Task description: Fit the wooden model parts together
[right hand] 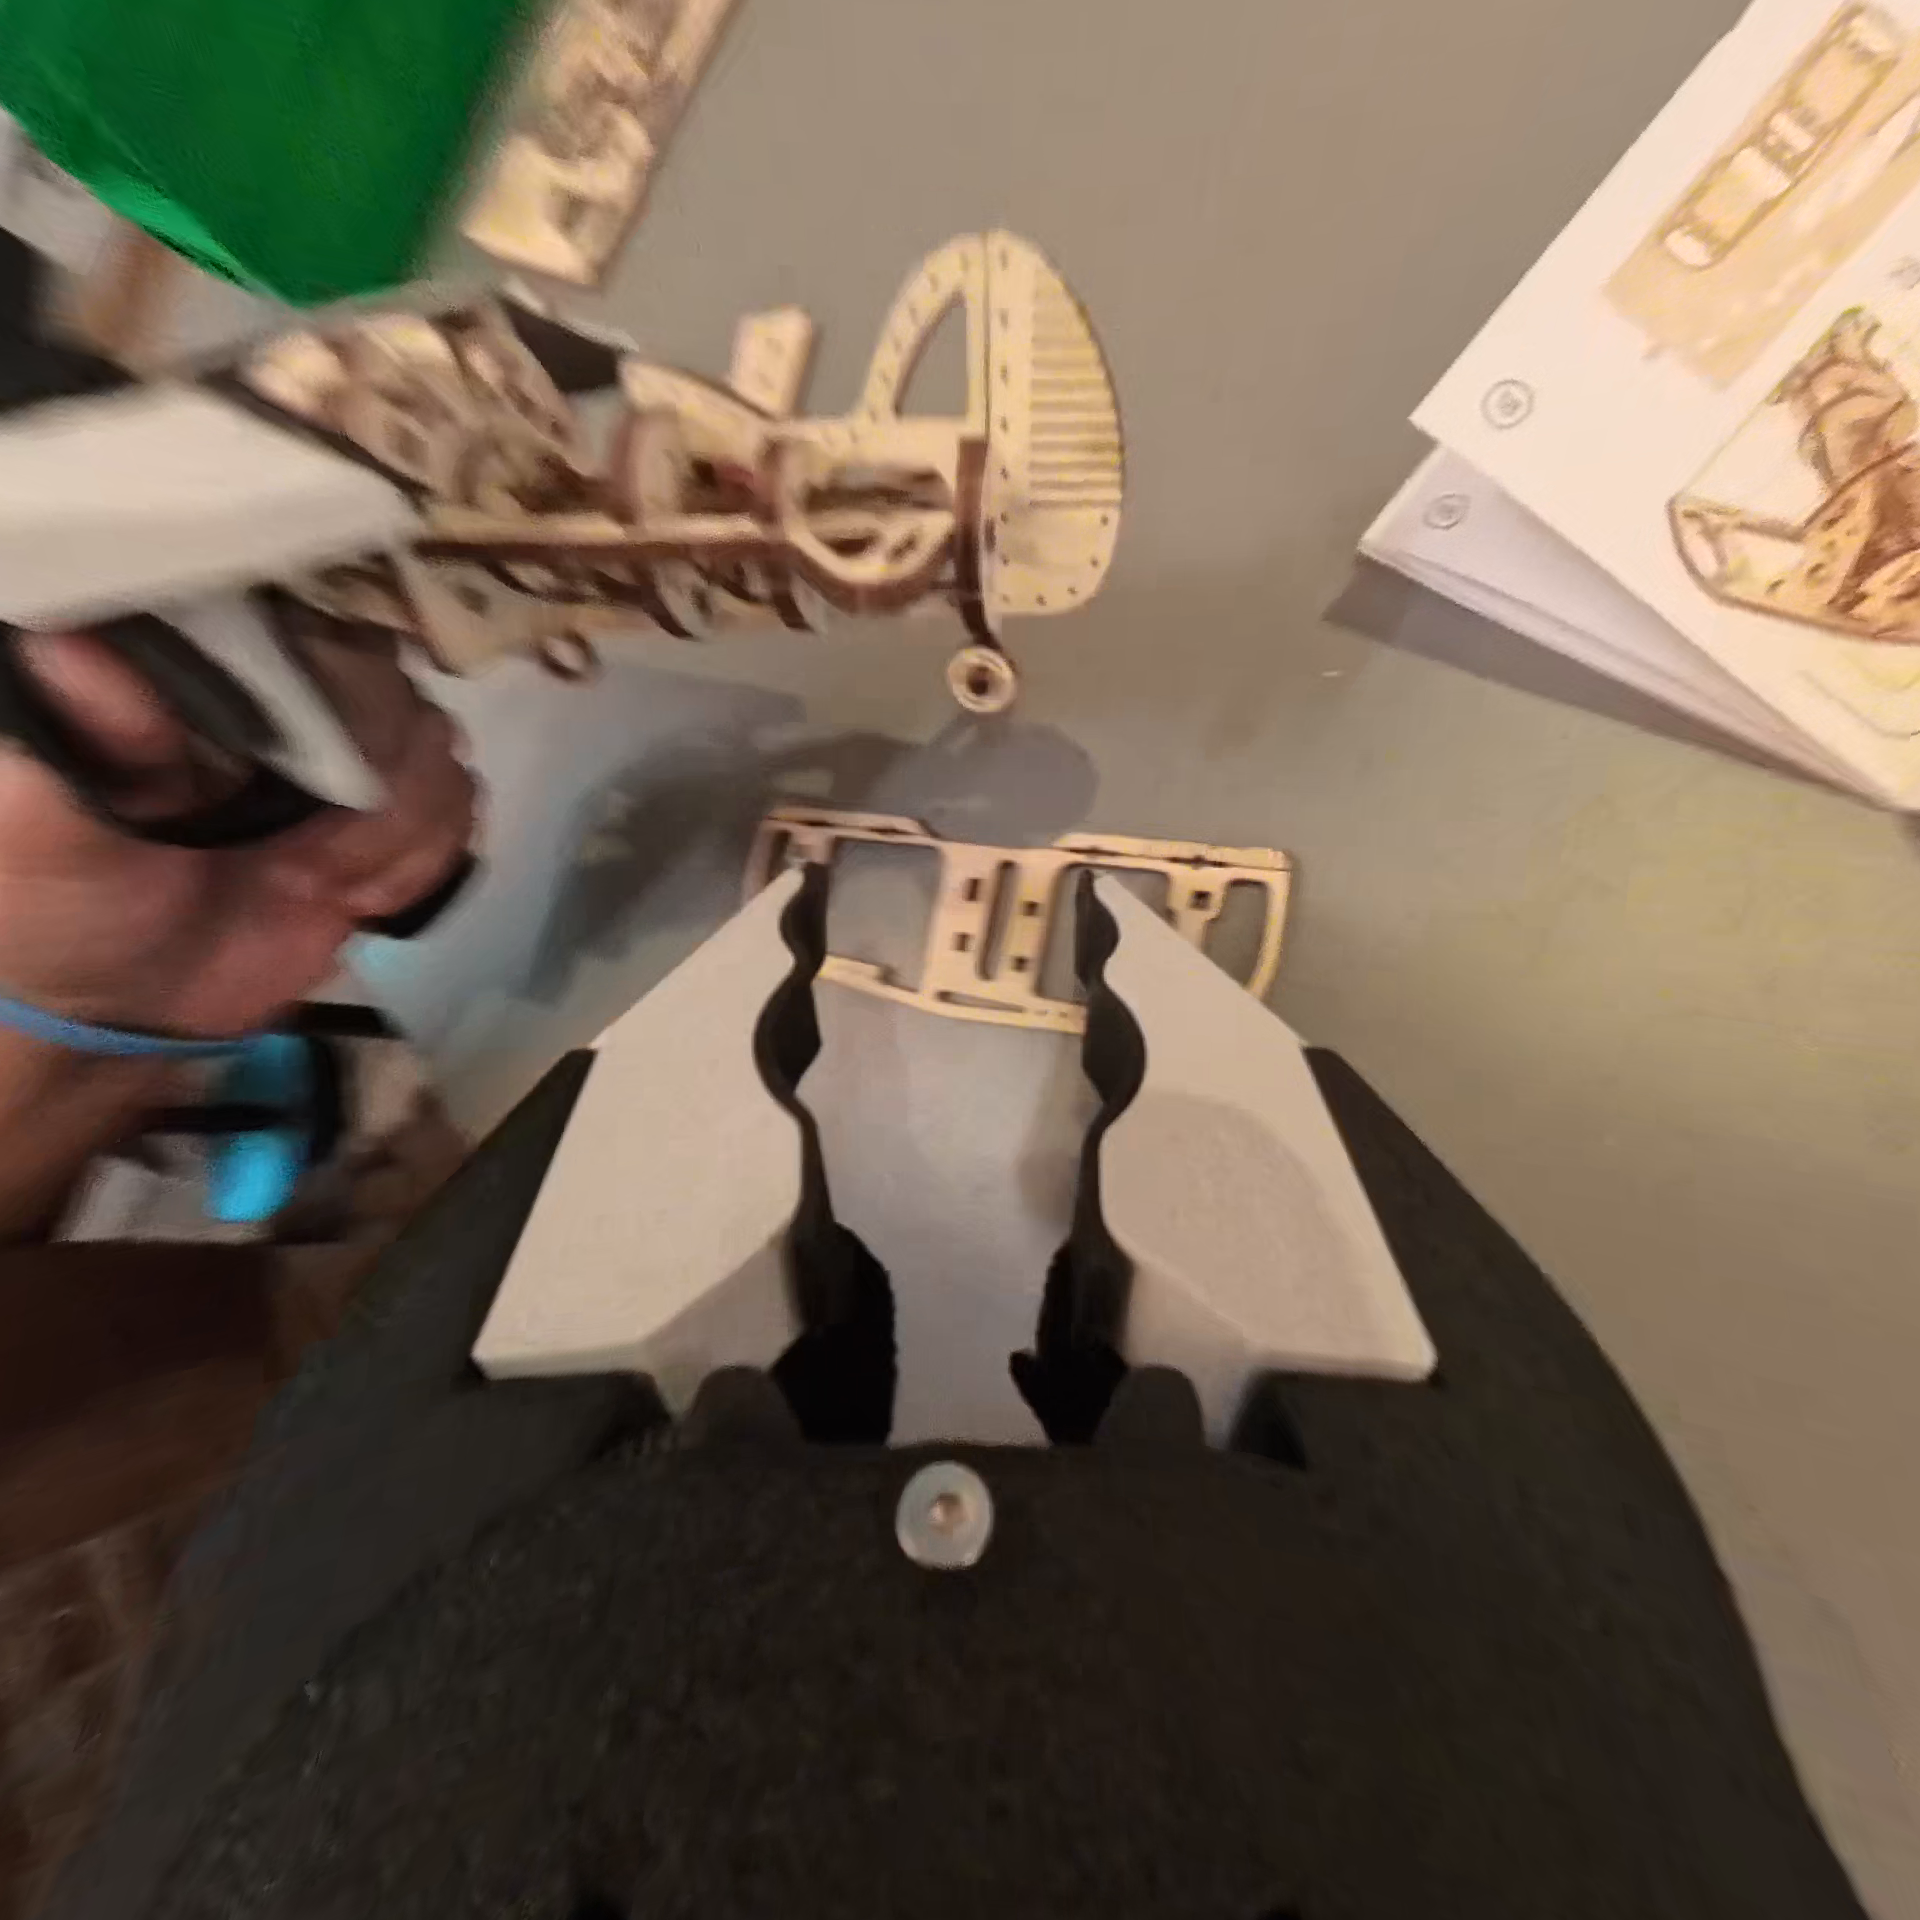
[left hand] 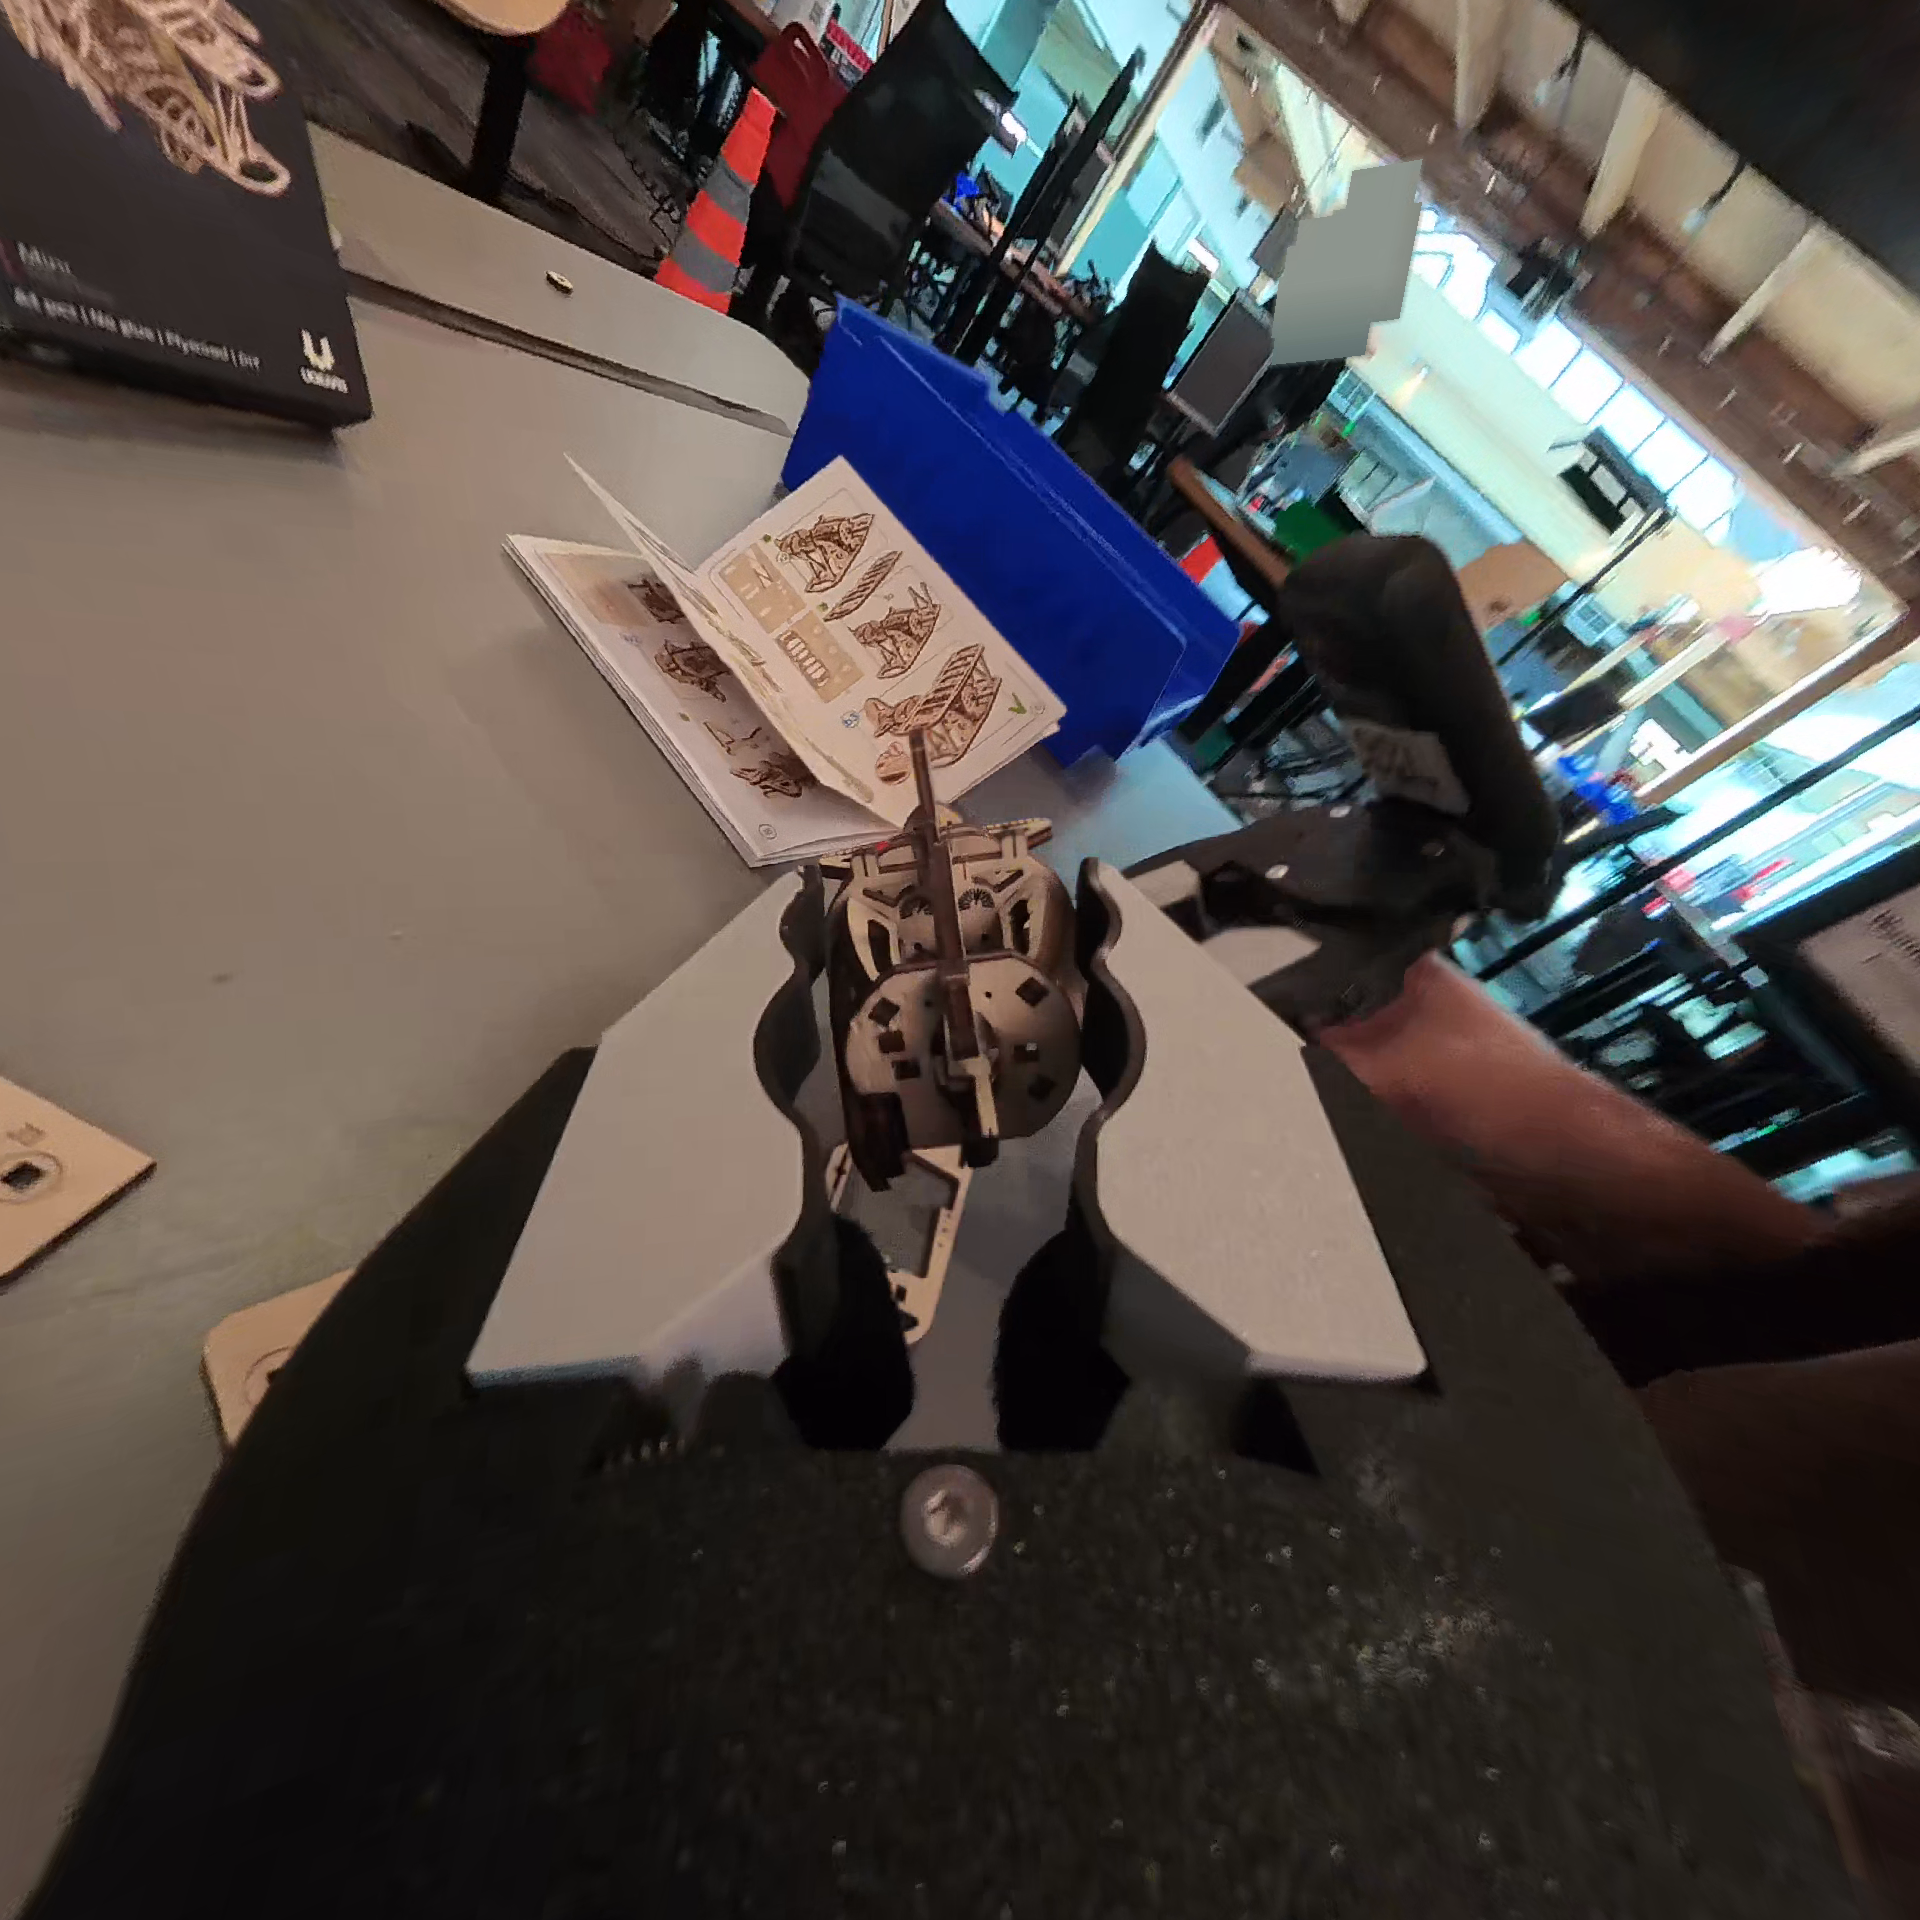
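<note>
My left gripper [left hand: 945,914] is shut on the part-built wooden model [left hand: 956,1008], a plane-like body with a round front disc and a thin rod. It holds the model above the grey table [left hand: 312,831]. In the right wrist view the model [right hand: 727,499] juts from the left gripper [right hand: 395,520] at the upper left, rounded tail end forward. My right gripper [right hand: 945,894] is open, and its fingertips hover over a flat wooden frame part [right hand: 997,925] lying on the table. The right gripper also shows in the left wrist view [left hand: 1299,925], just right of the model.
An open instruction booklet [left hand: 790,665] lies beyond the model and shows in the right wrist view [right hand: 1662,468]. A blue bin [left hand: 987,520] stands at the table's far edge and a black kit box [left hand: 156,208] at far left. Wooden sheets [left hand: 52,1174] [right hand: 592,135] lie on the table. Tip to tip, the grippers are about 9 cm apart.
</note>
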Demonstrator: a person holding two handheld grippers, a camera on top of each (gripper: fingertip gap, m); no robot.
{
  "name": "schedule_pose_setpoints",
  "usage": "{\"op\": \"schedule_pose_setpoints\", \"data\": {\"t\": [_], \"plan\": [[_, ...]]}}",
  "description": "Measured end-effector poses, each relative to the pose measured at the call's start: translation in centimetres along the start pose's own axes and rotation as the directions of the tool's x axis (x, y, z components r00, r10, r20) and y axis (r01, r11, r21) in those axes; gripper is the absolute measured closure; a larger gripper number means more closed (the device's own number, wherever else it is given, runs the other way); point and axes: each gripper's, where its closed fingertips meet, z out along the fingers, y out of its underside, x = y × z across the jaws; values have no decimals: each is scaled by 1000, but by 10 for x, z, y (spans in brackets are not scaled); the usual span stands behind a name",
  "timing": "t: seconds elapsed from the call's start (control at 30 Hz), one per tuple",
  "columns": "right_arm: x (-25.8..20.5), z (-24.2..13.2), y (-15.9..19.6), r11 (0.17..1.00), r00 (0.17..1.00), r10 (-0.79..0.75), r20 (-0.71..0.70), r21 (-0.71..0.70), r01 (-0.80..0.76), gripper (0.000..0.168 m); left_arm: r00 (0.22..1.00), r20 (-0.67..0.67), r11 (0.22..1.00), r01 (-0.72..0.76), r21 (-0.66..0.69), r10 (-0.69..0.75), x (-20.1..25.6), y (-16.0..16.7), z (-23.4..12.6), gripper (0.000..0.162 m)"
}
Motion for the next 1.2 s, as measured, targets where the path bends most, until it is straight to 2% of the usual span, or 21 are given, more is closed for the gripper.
{"op": "schedule_pose_setpoints", "data": {"t": [0.07,0.1,0.17,0.2,0.27,0.4,0.47,0.53,0.63,0.8,0.87,0.93,1.07,1.13,1.2], "plan": [[-20,-16,-10,985,964,139,226,69,-158,113,996,25,996,-82,-26,83,4,3,2,117],[-32,-26,-16,958,902,223,371,89,-273,109,992,33,992,-122,-33,123,7,3,3,117],[-52,-48,-30,869,691,355,630,49,-492,99,975,48,975,-217,-44,219,15,2,6,117],[-58,-52,-31,829,597,410,690,-9,-559,96,960,57,961,-271,-54,274,19,2,9,117],[-66,-54,-35,764,467,465,752,-75,-640,90,917,78,920,-384,-80,390,28,2,14,117],[-70,-58,-50,670,312,492,813,-125,-732,92,778,122,786,-602,-136,617,48,5,26,116],[-71,-60,-54,660,289,486,825,-129,-741,100,699,151,715,-683,-147,699,58,5,29,116],[-74,-62,-54,677,296,471,831,-125,-726,123,633,183,657,-739,-149,752,66,6,32,116],[-72,-63,-52,684,320,471,822,-111,-721,125,583,227,620,-770,-151,780,69,8,34,116],[-53,-56,-43,721,482,474,737,-10,-693,124,589,228,629,-755,-185,775,65,19,38,112],[-41,-55,-42,748,573,462,677,50,-662,124,610,216,646,-737,-198,762,63,23,40,103],[-25,-56,-37,808,701,421,576,113,-578,124,641,200,672,-707,-219,741,61,30,41,96],[18,-75,-39,911,916,239,322,253,-327,124,726,143,735,-631,-247,672,60,48,35,98],[37,-89,-40,934,968,113,223,309,-180,124,772,130,772,-577,-267,622,52,58,28,100],[60,-96,-35,934,989,57,138,344,-102,124,829,116,819,-501,-280,547,40,68,21,104]]}}
